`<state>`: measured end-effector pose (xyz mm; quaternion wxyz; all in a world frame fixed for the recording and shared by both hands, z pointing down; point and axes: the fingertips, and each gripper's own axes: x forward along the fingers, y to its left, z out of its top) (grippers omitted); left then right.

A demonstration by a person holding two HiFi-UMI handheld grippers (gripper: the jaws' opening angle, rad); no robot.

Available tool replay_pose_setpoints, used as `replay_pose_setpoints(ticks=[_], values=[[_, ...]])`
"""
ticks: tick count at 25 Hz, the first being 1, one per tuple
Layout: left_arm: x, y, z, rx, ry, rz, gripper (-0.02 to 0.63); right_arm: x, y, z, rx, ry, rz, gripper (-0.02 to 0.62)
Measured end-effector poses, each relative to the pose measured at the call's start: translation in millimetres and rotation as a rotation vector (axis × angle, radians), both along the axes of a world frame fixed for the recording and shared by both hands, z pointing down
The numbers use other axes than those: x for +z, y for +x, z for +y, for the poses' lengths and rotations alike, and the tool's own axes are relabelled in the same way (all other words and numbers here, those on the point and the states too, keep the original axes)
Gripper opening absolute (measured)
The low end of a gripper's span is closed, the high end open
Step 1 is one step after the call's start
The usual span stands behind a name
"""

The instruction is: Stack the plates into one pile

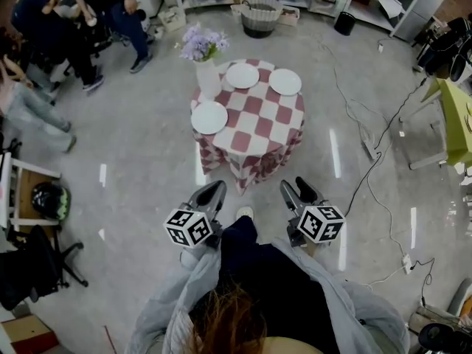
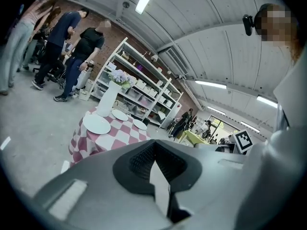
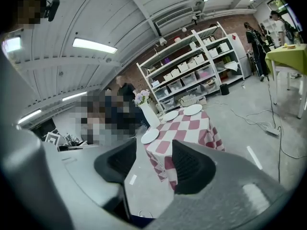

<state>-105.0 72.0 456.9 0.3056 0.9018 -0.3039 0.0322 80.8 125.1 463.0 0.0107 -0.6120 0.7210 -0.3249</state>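
Note:
A small round table (image 1: 254, 135) under a red-and-white checked cloth stands ahead of me on the floor. Three white plates lie apart on it: one front left (image 1: 209, 117), one at the back (image 1: 242, 75), one back right (image 1: 285, 82). A white vase of purple flowers (image 1: 207, 76) stands at the back left. Both grippers hang short of the table and touch nothing. My left gripper (image 1: 214, 192) (image 2: 153, 145) has its fingertips together. My right gripper (image 1: 296, 189) (image 3: 154, 150) is open and holds nothing. The plates show again in the right gripper view, the nearest (image 3: 149, 136) beyond the jaws.
Several people (image 1: 44, 35) are at the back left. A black chair (image 1: 37, 264) and a helmet (image 1: 50, 199) stand at the left. Cables (image 1: 369, 175) run across the floor on the right, near a green table (image 1: 457, 120). A basket (image 1: 260, 13) and shelves line the back.

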Motion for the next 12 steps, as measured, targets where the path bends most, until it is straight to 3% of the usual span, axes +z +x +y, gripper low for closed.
replay_pose_setpoints(ticks=[12], values=[[28,-21,-28,-0.046,-0.078,0.002,0.011,22,-22,-43,-0.064,-0.059,-0.032,0.229]])
